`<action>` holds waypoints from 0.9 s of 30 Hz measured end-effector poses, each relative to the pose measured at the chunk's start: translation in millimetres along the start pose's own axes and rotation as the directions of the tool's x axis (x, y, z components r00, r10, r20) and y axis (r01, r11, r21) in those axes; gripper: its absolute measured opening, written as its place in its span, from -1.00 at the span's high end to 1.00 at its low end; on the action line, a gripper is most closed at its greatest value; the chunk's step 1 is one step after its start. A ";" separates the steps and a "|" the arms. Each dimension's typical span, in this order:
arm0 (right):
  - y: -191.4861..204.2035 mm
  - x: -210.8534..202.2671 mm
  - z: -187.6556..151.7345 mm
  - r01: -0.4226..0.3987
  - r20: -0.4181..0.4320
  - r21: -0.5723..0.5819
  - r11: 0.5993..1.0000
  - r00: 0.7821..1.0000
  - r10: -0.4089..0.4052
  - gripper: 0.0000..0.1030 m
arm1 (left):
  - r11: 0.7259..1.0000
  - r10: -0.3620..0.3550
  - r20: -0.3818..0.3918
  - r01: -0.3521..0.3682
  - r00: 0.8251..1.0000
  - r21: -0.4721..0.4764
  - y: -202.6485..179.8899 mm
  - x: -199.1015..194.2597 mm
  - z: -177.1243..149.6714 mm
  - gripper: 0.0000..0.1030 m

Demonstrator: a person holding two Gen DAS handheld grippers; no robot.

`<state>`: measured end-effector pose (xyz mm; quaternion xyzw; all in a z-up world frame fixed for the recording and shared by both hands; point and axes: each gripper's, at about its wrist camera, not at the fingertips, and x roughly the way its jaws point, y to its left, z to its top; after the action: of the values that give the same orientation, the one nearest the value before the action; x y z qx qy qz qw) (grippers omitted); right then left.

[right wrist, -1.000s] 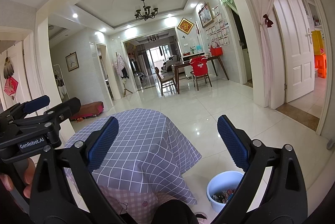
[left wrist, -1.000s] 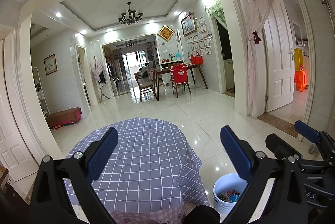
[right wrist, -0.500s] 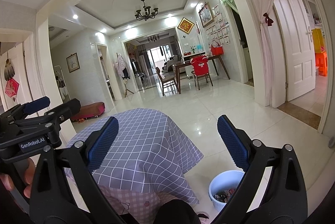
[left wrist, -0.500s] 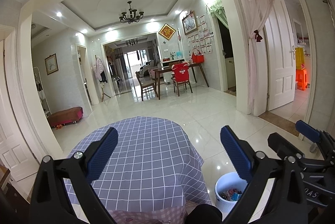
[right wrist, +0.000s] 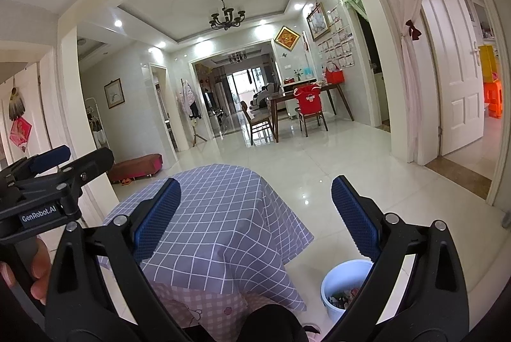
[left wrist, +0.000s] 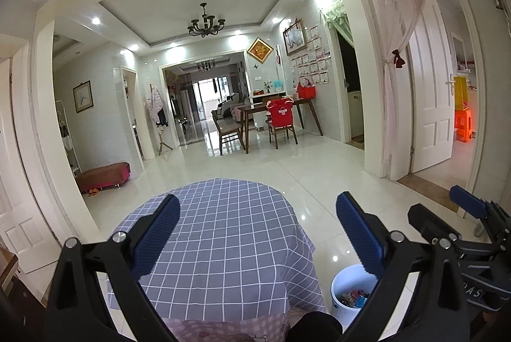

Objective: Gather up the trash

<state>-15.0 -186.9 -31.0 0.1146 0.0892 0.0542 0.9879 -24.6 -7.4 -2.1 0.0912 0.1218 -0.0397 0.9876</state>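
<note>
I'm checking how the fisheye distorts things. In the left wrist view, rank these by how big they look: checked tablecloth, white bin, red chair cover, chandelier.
1. Checked tablecloth
2. White bin, partly hidden
3. Chandelier and red chair cover: about alike.

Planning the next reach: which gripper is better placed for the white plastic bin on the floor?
Right gripper, probably: the white plastic bin stands right of the checked-cloth table. Both grippers are open and empty.

One table, one bin, two grippers.
One round table under a purple checked cloth [left wrist: 223, 246]; one white plastic bin of mixed trash [left wrist: 343, 287]; two wooden chairs [left wrist: 226, 128].
</note>
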 end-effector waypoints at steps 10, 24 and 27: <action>19.4 -6.9 -7.3 0.001 -0.003 0.015 1.000 1.000 -0.001 -0.81 | 1.000 -0.002 -0.001 0.002 1.000 0.006 3.0 -3.3 0.7 -0.87; 34.3 -7.4 -17.3 0.000 -0.013 0.020 1.000 1.000 0.000 -0.82 | 1.000 -0.004 -0.006 0.004 1.000 0.009 7.6 -5.2 3.3 -0.87; 35.9 -6.5 -22.5 0.000 -0.015 0.022 1.000 1.000 0.000 -0.82 | 1.000 -0.004 -0.007 0.004 1.000 0.010 7.2 -3.9 3.1 -0.87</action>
<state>-28.7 -148.1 -43.0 0.1250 0.0973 0.0540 0.9859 -27.0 -0.7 3.1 0.0958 0.1251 -0.0420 0.9866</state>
